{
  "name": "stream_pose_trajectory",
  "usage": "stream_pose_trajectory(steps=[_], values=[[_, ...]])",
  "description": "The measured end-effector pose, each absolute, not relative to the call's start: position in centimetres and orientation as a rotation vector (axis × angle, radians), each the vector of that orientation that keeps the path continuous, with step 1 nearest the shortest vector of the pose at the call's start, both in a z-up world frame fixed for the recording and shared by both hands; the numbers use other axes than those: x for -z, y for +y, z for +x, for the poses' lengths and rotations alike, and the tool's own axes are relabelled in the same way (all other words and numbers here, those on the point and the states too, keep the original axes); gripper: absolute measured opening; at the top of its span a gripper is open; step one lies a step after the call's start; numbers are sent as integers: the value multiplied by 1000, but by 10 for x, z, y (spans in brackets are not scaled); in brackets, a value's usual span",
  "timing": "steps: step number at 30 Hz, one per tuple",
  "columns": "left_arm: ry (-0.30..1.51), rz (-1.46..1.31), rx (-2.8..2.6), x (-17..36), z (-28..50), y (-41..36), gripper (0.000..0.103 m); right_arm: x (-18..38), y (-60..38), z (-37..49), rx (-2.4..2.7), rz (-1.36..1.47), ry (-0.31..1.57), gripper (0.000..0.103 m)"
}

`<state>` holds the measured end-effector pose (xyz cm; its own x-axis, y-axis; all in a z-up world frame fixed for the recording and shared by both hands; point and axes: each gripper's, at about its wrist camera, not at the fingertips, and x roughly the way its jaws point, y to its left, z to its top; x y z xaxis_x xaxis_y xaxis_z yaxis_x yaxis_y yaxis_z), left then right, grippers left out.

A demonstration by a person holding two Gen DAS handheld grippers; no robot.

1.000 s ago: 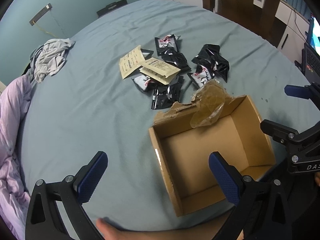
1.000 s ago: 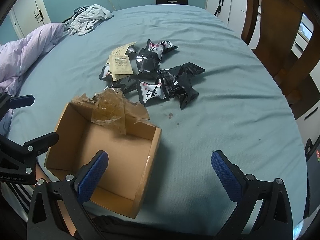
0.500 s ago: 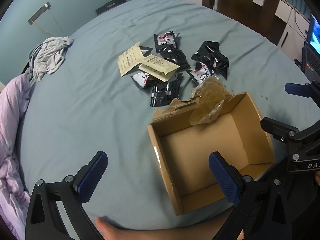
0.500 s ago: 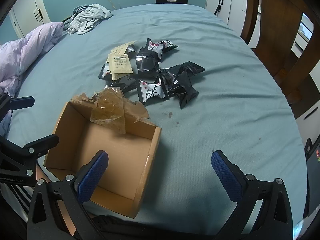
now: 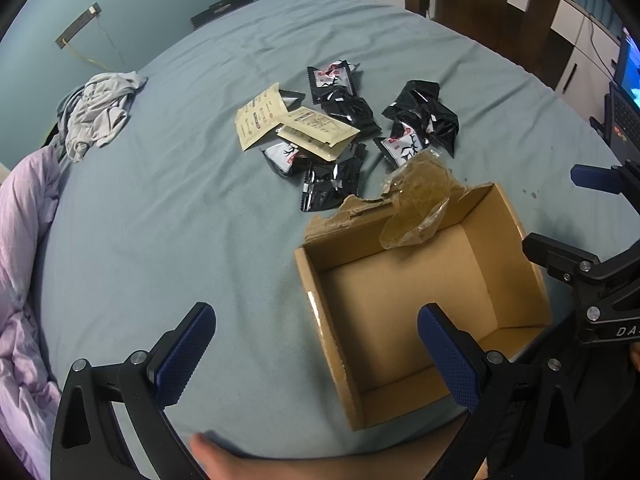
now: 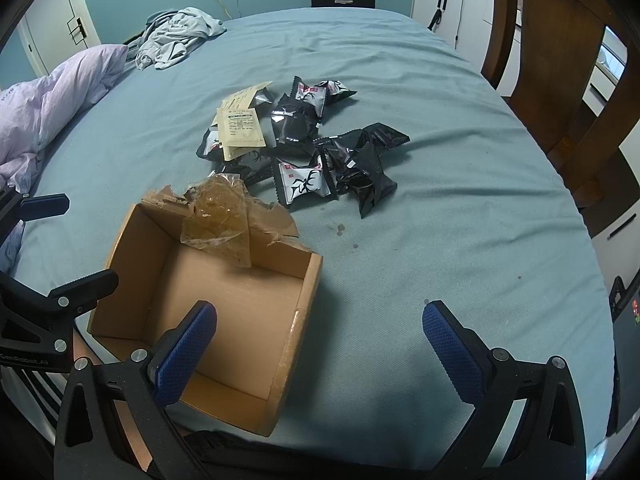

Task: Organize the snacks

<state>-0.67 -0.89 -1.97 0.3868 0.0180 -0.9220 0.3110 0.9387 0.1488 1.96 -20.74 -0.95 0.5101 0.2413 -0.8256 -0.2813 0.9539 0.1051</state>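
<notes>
An open cardboard box (image 5: pixel 512 240) with a torn far flap and crumpled tape sits empty on the blue-grey bed; it also shows in the right wrist view (image 6: pixel 308 292). Beyond it lies a pile of black snack packets (image 5: pixel 348 108) (image 6: pixel 360 160) and two beige sachets (image 5: pixel 316 128) (image 6: pixel 240 128). My left gripper (image 5: pixel 316 340) is open and empty, near the box's near-left corner. My right gripper (image 6: pixel 320 340) is open and empty, over the box's right wall. The right gripper also shows at the right edge of the left wrist view (image 5: pixel 592 216).
A grey garment (image 5: pixel 96 112) (image 6: pixel 176 36) lies at the far left of the bed. A lilac duvet (image 5: pixel 20 280) (image 6: pixel 48 100) is bunched along the left edge. A wooden chair (image 6: pixel 560 60) stands to the right. A laptop (image 5: pixel 624 112) is at far right.
Both views have shifted slightly forward and down toward the box and snack pile. Both grippers stay open and empty. Nothing on the bed has moved.
</notes>
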Motion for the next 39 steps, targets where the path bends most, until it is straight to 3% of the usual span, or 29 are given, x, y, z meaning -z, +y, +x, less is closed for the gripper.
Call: stream_pose_trajectory(steps=[24,39], values=[[1184,313,197,23,-5,-8,103,7,-212,24,-333,-16,999,103],[1207,283,202,24,3,-6,103,23,-241,99,-235,96,1051,103]])
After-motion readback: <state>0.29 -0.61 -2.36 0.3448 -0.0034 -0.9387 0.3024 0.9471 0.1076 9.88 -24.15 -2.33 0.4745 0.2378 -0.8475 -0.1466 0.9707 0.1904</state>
